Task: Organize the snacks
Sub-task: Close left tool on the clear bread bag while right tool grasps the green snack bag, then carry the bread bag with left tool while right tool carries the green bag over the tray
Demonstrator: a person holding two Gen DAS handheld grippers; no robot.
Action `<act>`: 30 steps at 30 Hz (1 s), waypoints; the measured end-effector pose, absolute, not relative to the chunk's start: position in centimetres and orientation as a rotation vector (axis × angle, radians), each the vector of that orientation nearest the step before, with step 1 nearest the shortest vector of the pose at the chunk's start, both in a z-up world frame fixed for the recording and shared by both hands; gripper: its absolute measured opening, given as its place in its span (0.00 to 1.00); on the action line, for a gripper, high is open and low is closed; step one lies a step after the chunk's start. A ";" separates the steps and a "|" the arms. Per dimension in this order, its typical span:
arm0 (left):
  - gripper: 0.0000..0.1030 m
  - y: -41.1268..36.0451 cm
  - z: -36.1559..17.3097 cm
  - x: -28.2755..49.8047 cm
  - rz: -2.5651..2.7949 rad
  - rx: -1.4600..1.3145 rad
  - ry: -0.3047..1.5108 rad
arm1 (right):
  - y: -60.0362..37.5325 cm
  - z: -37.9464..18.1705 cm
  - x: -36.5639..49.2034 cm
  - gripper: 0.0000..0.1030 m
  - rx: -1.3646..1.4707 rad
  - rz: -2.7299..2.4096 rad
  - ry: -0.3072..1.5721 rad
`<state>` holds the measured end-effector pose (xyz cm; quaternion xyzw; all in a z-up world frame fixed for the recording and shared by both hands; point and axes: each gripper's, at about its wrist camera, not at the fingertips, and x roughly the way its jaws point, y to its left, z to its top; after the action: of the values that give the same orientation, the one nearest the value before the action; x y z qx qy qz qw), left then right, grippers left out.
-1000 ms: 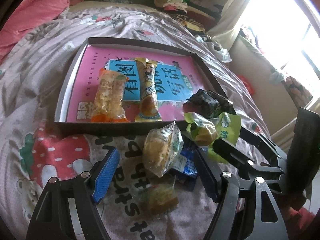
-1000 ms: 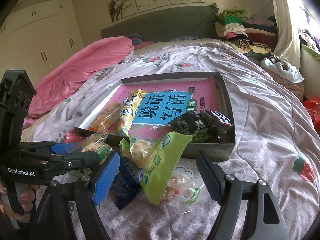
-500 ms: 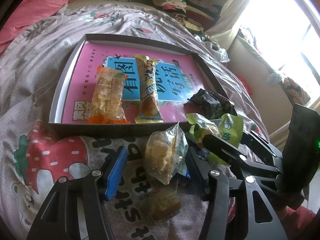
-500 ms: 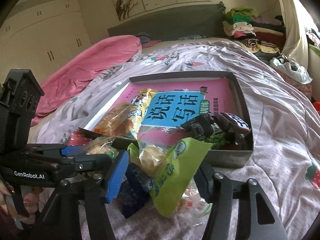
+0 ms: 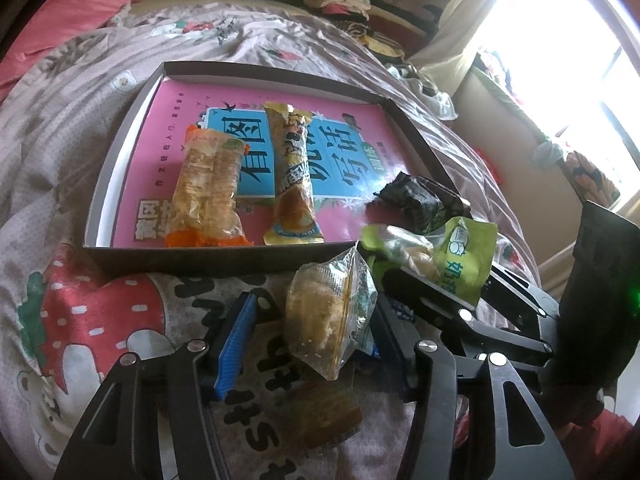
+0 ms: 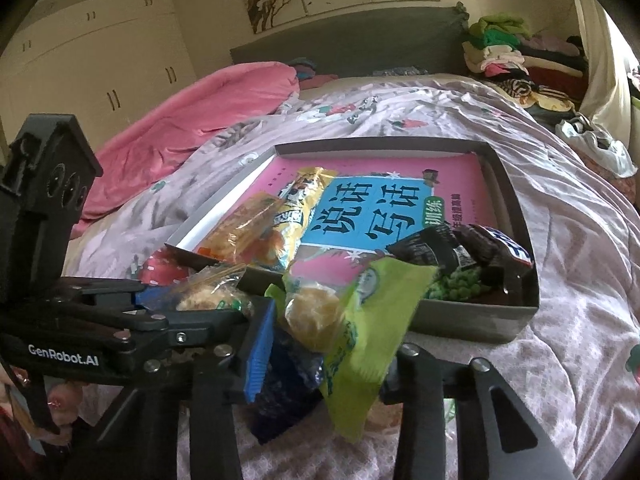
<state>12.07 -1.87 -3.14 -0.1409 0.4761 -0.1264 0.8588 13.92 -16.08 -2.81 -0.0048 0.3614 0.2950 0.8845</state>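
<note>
green snack bag (image 6: 362, 340) between right fingers (image 6: 260, 352) — lifted

**Half the pile sits out of sight**

The blue packet (image 6: 286, 396) is mostly buried under the green packet (image 6: 372, 344) in the right wrist view, its label unreadable. The right gripper's (image 6: 324, 354) far finger disappears behind that green wrapper, so contact can't be judged. In the left wrist view, a brown cake (image 5: 324, 420) lies blurred low in the frame, and the dark packets (image 5: 420, 202) show print too small to read.
</note>
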 end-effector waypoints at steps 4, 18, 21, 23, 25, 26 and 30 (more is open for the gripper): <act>0.50 -2.0 -3.5 12.3 -0.269 -0.294 1.006 | -16.1 -2.6 13.8 0.35 -0.008 0.618 0.744; 0.34 -1.6 -3.4 12.2 -0.285 -0.325 0.996 | -16.9 -2.3 13.7 0.35 0.046 0.633 0.748; 0.33 -1.3 -3.0 11.9 -0.282 -0.325 0.984 | -17.2 -2.0 13.7 0.35 0.061 0.635 0.745; 0.33 -1.1 -2.7 11.6 -0.276 -0.326 0.980 | -17.3 -1.9 13.6 0.34 0.068 0.636 0.742; 0.33 -0.9 -2.4 11.4 -0.272 -0.328 0.975 | -17.3 -1.7 13.5 0.35 0.066 0.640 0.733; 0.33 -0.8 -2.2 11.3 -0.270 -0.329 0.972 | -17.3 -1.5 13.4 0.35 0.065 0.642 0.727; 0.33 -0.4 -1.3 10.8 -0.257 -0.319 0.952 | -17.4 -1.3 13.2 0.35 0.070 0.649 0.716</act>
<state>10.83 -0.44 -1.33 -0.1525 0.4549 -0.1230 0.8687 13.23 -17.43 -1.29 0.0338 0.3440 0.3119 0.8850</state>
